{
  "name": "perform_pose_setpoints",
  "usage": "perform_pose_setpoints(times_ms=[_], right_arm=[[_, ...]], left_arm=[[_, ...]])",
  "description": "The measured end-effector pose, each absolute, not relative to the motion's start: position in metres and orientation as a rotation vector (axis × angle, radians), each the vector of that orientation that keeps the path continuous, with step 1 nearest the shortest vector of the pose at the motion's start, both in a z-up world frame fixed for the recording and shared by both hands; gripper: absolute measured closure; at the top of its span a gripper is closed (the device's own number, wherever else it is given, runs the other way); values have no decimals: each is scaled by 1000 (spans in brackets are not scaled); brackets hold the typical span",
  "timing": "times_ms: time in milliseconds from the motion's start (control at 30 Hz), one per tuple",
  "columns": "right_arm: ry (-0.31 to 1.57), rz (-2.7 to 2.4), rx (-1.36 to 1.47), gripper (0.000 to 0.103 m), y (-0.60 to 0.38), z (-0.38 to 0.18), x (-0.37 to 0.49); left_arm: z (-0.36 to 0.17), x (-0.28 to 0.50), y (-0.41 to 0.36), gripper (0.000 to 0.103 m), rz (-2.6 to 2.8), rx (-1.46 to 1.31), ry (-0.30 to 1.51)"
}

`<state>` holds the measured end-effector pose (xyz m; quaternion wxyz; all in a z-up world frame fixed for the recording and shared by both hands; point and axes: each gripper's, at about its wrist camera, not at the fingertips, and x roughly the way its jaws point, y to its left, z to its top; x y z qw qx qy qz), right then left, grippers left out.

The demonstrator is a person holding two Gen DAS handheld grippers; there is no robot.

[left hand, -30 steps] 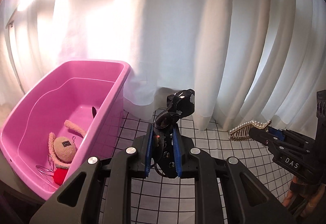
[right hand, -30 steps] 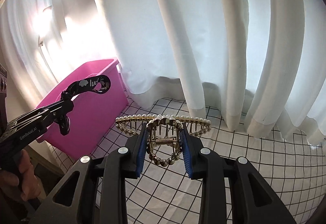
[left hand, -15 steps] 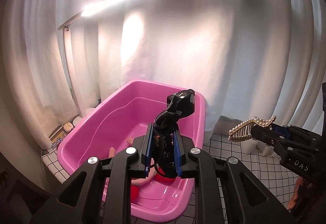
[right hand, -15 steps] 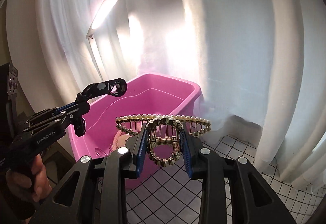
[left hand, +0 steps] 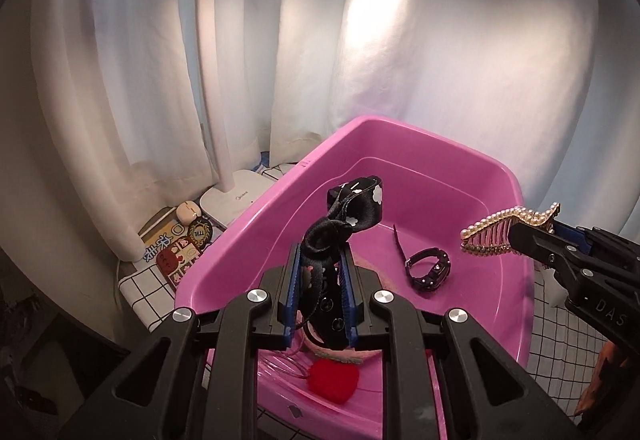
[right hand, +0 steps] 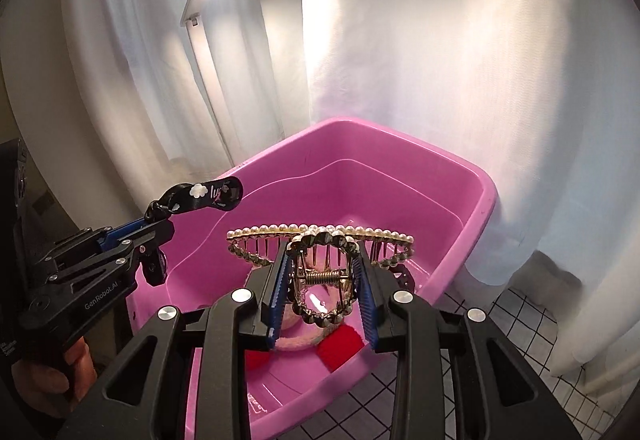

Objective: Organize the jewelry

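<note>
The left gripper (left hand: pixel 319 292) has its jaws clamped on a black ribbon hair tie (left hand: pixel 347 218) printed with white clouds, held above the pink tub (left hand: pixel 404 136). The right gripper (right hand: pixel 320 300) has its jaws closed on the spring end of a gold pearl hair claw (right hand: pixel 320 236), also over the tub. Inside lie a black watch (left hand: pixel 427 269), a red pompom (left hand: pixel 334 380) and a pinkish plush piece, mostly hidden behind the jaws. Left of the tub stand a white desk lamp (left hand: pixel 224 144), a small earbud case (left hand: pixel 189 209) and stickered cards (left hand: pixel 172 248), their print hard to read. The worktop wears a white grid-pattern cloth (right hand: pixel 508 312); white curtains (left hand: pixel 460 60) hang behind.
</note>
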<state>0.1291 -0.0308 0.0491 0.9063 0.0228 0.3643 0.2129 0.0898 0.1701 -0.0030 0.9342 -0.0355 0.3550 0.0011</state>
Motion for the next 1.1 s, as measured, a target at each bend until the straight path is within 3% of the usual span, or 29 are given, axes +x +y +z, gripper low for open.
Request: perform_pose_setpoints(times_ms=[367,400,467,500,1100], right_arm=[[882,402,-66,71,8,21,174],[887,389,-74,68,10,20,177],[863,349,-102,37,10,24,177],[838,324,-118,35,9,27,174],[793,304,-74,35,-18,42,133]], left_arm=[[-37,118,178,79,54,-69,880],[-38,119,178,73,52,-72,891],[-38,120,178,31,65,-69,902],[-36,117,180,9,91,-64,887],[-30,103,170,9,105,-44,923]])
